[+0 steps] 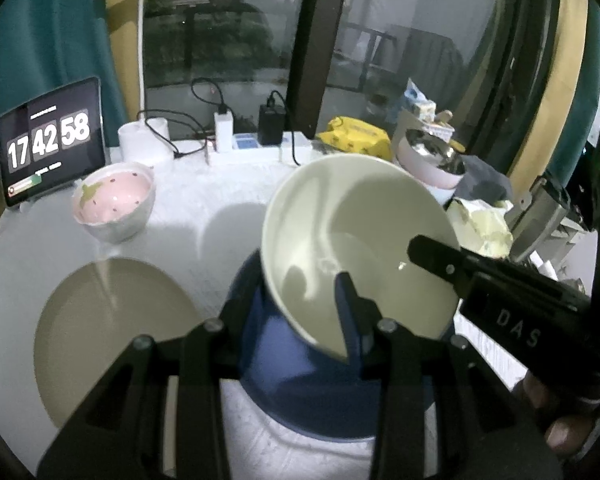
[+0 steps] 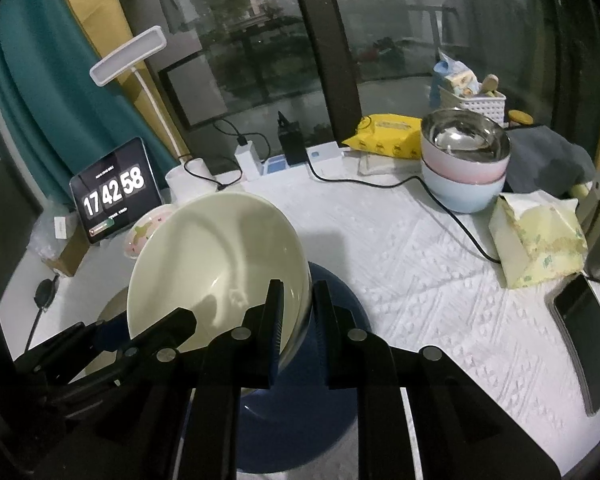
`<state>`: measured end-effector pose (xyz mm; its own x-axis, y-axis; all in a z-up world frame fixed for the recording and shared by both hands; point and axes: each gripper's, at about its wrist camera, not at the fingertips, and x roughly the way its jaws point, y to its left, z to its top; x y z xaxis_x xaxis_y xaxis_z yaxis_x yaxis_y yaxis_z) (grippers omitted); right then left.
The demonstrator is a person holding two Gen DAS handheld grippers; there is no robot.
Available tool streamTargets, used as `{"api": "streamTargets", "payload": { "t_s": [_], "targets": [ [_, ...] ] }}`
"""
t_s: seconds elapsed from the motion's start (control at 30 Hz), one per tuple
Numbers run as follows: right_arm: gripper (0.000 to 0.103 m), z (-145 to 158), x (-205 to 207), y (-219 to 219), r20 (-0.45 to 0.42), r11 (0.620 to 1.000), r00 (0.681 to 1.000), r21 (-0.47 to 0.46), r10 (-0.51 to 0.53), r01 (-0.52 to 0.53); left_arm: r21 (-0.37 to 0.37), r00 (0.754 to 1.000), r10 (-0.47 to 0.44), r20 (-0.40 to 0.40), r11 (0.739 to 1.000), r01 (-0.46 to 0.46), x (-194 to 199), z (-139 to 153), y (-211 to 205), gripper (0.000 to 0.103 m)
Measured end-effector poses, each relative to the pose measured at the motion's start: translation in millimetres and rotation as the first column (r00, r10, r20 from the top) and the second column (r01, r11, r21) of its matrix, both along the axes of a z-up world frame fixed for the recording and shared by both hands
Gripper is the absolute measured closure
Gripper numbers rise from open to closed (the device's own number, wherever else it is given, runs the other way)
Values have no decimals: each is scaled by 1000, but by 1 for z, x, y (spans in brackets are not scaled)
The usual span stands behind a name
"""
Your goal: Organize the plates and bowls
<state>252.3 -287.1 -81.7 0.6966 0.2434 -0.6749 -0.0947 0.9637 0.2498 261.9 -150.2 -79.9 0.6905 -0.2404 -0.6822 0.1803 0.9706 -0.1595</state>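
Right gripper (image 2: 298, 320) clamped on rim of cream bowl (image 2: 220, 264); left gripper (image 1: 296, 312) clamped on the opposite rim. Bowl tilted, held over blue plate (image 1: 300, 392) on white cloth (image 2: 420, 280). Beige plate (image 1: 100, 336) beside it; strawberry bowl (image 1: 114, 204) behind, stacked bowls (image 2: 464, 164) far right.

Right tongs (image 2: 298, 320) pinch the rim of a tilted cream bowl (image 2: 216, 264) above a blue plate (image 2: 340, 308) on the desk (image 2: 420, 280); left tongs (image 2: 140, 332) grip its other edge.

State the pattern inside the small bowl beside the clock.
Pink strawberry with dark seeds, on the small bowl; left wrist view.
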Motion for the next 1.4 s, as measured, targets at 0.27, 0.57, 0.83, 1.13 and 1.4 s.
{"api": "streamTargets", "payload": {
  "t_s": [0.27, 0.57, 0.83, 1.13, 1.4],
  "targets": [
    [87, -14, -5, -8, -30, 1000, 1000, 7, -6, 6, 8, 999, -1, -40, 1000, 1, -4, -15, -9, 66],
    [87, -26, -7, -7, -54, 1000, 999, -10, 2, -2, 26, 997, 5, -74, 1000, -3, -5, -27, -13, 66],
    [87, -32, -7, -1, -63, 998, 998, -62, 9, -13, 49, 996, 15, -88, 999, -11, -5, -33, -14, 66],
    [86, -38, -4, 12, -75, 989, 997, -146, 18, -28, 81, 996, 25, -82, 997, -18, -5, -34, -12, 65],
    [85, -39, -1, 17, -84, 980, 996, -197, 23, -39, 75, 997, 27, -77, 997, -21, -9, -32, -10, 65]
  ]
}}
